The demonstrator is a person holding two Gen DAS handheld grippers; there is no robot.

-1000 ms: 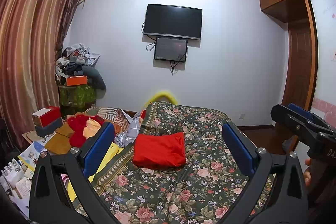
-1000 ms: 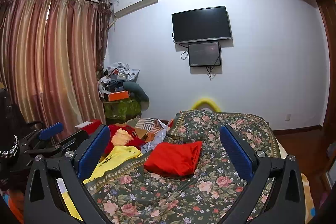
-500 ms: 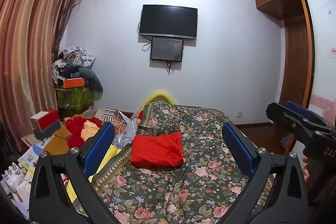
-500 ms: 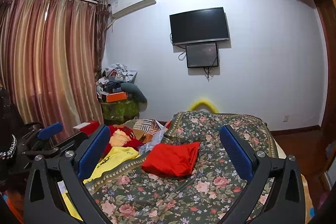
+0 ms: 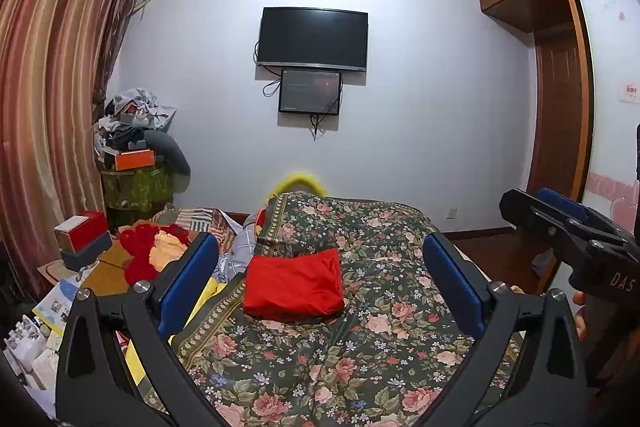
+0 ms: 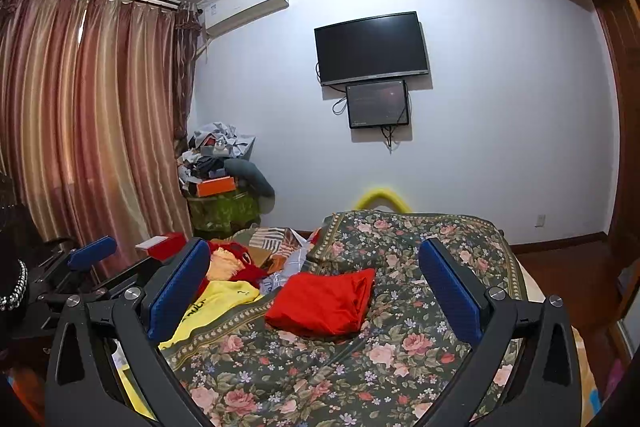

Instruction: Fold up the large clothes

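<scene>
Both tools are up in the air over the bed, neither touching cloth. The left tool has its blue pads spread wide apart with nothing between them, and the right tool is the same, wide apart and empty. In the left wrist view the right tool shows at three o'clock, a hand just visible on its grip. In the right wrist view the left tool sits at nine o'clock.

The folded red garment lies on the floral bedspread, dead centre between the left tool's pads, a neat rectangle lying flat. From the right wrist it shows again, its open edge toward two o'clock.

At eight o'clock in the right view a yellow shirt with dark lettering peeks out beside the bedspread's border, and a red plush toy sits just behind it. Past the bed, at twelve o'clock, a dark television hangs on the wall with a smaller screen right under it. Striped curtains fill ten o'clock.
</scene>
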